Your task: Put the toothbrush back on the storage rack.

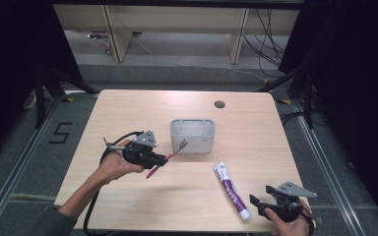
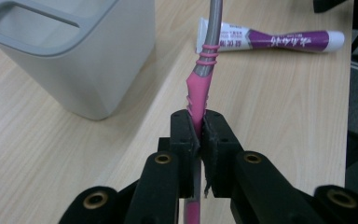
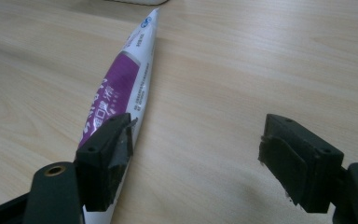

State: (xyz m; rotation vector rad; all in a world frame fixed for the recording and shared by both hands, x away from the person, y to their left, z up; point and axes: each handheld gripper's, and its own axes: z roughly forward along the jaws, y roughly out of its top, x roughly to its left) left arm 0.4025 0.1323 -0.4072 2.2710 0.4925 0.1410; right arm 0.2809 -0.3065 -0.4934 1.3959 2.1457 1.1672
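Pink and grey, the toothbrush (image 2: 200, 88) is pinched near the middle of its handle by the left gripper (image 1: 153, 160), whose jaws are pressed tight on the pink rubbery grip; in the high view the brush slants up across the front wall of the grey holder (image 1: 192, 135), its bristle end near the front rim, its tail end pointing back over the bare wooden table (image 1: 128, 105). The step in hand looks like dropping the brush into that holder, and doing it well probably means lifting the head clear of the rim first, then tipping the handle closer to upright so the tail goes down into the opening rather than knocking the wall. The holder looks light and may slide if nudged, so a slow descent and a release only once the brush is well inside seems wise. The right gripper (image 1: 262, 205) rests near the front right corner of the table with its jaws spread wide and nothing between them; the purple and white toothpaste tube (image 3: 121, 84) lies flat just beside its left jaw, its cap end towards the person, apart from the holder and likely next in turn.
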